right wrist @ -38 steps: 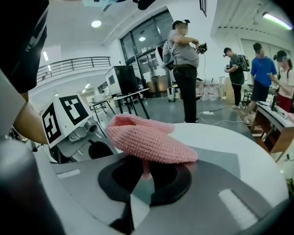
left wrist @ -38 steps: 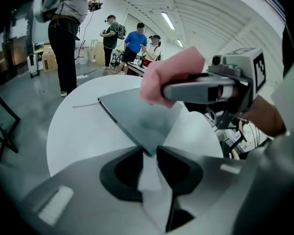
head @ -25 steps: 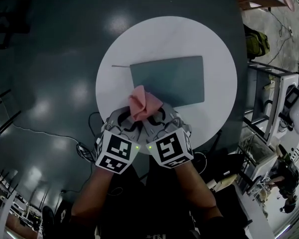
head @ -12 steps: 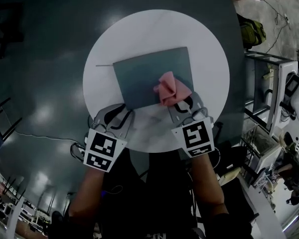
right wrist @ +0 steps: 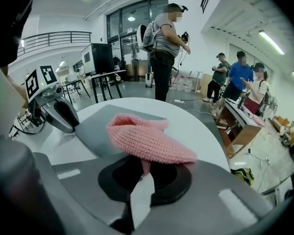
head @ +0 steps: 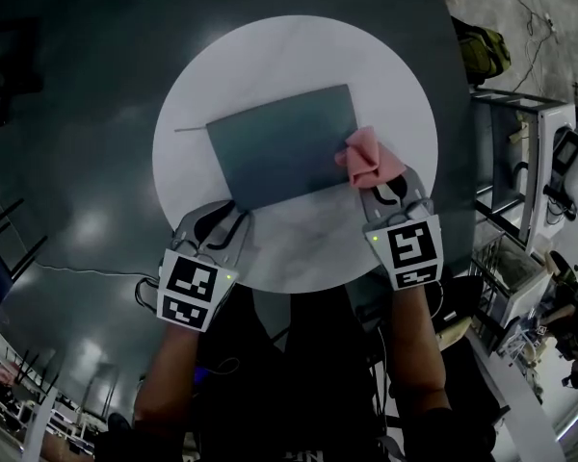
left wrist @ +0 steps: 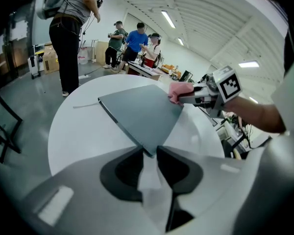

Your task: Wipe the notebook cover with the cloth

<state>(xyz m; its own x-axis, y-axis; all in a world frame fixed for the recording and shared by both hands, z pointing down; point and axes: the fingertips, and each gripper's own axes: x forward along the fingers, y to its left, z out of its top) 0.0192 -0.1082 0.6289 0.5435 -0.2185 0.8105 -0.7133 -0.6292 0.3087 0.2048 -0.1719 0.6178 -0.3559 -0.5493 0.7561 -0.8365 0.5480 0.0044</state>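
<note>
A grey notebook lies flat and closed in the middle of the round white table. My right gripper is shut on a pink knitted cloth, which rests at the notebook's right edge. In the right gripper view the cloth bunches over the jaws, above the notebook. My left gripper sits at the near-left corner of the notebook, with that corner pinched between its nearly closed fingertips. The left gripper view also shows the cloth and the right gripper.
A thin strand sticks out on the table left of the notebook. Metal racks and a bag stand right of the table. Several people stand beyond the table's far side. Cables lie on the dark floor.
Both grippers held the cloth at the notebook's near edge. The left let go and settled on the near-left corner. The right carried the cloth rightward across the cover to its right edge.
</note>
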